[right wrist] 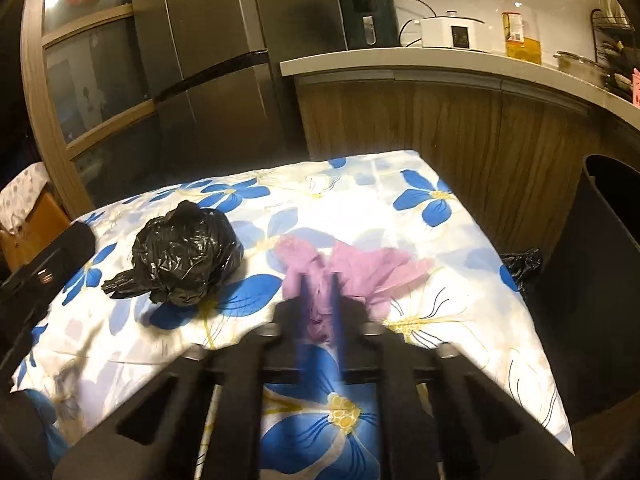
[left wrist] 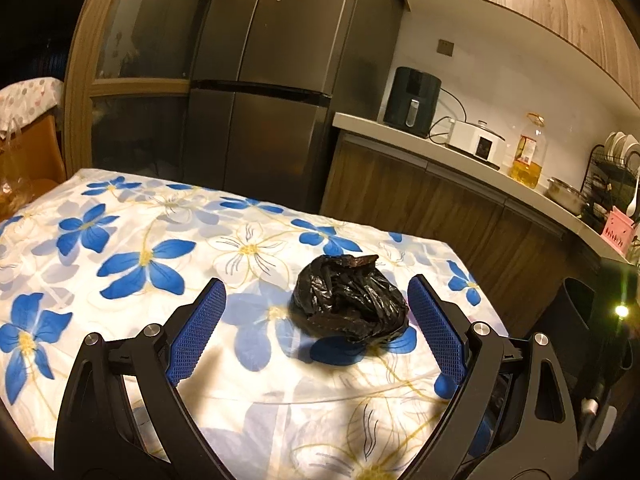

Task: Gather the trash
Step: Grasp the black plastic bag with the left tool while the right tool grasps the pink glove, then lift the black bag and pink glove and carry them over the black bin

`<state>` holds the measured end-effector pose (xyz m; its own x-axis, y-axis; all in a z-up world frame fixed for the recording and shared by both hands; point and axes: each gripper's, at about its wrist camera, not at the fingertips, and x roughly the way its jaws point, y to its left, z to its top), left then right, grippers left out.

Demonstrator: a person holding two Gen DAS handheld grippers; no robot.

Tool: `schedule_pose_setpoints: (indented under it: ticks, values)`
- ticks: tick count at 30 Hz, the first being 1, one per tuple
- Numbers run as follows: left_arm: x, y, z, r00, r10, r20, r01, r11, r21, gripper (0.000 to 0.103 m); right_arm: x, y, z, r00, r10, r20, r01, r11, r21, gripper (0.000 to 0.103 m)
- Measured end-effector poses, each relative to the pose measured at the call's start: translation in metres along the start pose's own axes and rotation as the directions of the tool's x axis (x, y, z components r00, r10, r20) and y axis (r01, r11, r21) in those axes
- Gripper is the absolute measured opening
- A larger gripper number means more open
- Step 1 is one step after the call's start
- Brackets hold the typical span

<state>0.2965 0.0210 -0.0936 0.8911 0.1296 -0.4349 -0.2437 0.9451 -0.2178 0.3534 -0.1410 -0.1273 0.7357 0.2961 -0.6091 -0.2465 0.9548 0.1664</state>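
A crumpled black plastic bag lies on the flowered tablecloth; it also shows in the right wrist view. My left gripper is open, its blue pads on either side of the bag, just short of it. My right gripper is shut on a crumpled purple plastic bag, held over the tablecloth to the right of the black bag. A dark trash bin stands off the table's right edge.
A kitchen counter behind the table carries an air fryer, a white cooker and an oil bottle. A tall fridge stands behind. Another bit of black plastic hangs at the table's right edge.
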Motion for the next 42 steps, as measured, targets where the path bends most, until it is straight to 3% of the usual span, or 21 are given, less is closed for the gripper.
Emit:
schedule_pose_setpoints:
  ticks: [5,8,10,12,16,17,21,28,42]
  values:
    - [0.021,-0.008,0.002,0.999,-0.011,-0.031,0.011,1.0,-0.001,0.09,-0.023,-0.007,-0.002,0.999,0.004,0.052,-0.006,1.0,0.023,0.004]
    - [0.037,-0.015,0.0,0.996,-0.021,-0.083,0.023,1.0,0.017,0.081,-0.042,-0.009,-0.005,0.996,-0.002,0.085,0.001,1.0,0.011,0.004]
    - [0.047,-0.017,-0.004,0.992,-0.03,-0.126,0.034,0.999,0.025,0.072,-0.051,-0.011,-0.006,0.995,0.0,0.096,-0.001,1.0,0.012,0.004]
    - [0.051,-0.016,-0.007,0.987,-0.033,-0.154,0.036,0.999,0.015,0.054,-0.059,-0.011,-0.009,0.995,0.007,0.102,-0.009,1.0,0.013,0.004]
    - [0.056,-0.017,-0.013,0.982,-0.05,-0.182,0.056,0.998,0.027,0.035,-0.071,-0.007,-0.014,0.994,0.018,0.112,-0.018,1.0,-0.004,0.003]
    - [0.056,-0.017,-0.014,0.981,-0.056,-0.187,0.062,0.998,0.029,0.026,-0.074,-0.007,-0.014,0.993,0.021,0.114,-0.02,1.0,-0.008,0.003]
    - [0.051,-0.016,-0.015,0.98,-0.066,-0.188,0.071,0.997,0.02,0.014,-0.087,-0.004,-0.014,0.992,0.026,0.127,-0.024,1.0,-0.018,0.003]
    - [0.021,-0.01,-0.017,0.983,-0.062,-0.172,0.065,0.998,0.009,0.01,-0.11,-0.004,-0.012,0.988,0.027,0.151,-0.022,0.999,-0.033,0.003]
    - [-0.071,0.006,-0.002,0.998,-0.029,-0.061,0.031,0.999,0.03,0.01,-0.156,0.012,-0.018,0.977,0.072,0.201,-0.059,0.996,-0.07,0.003]
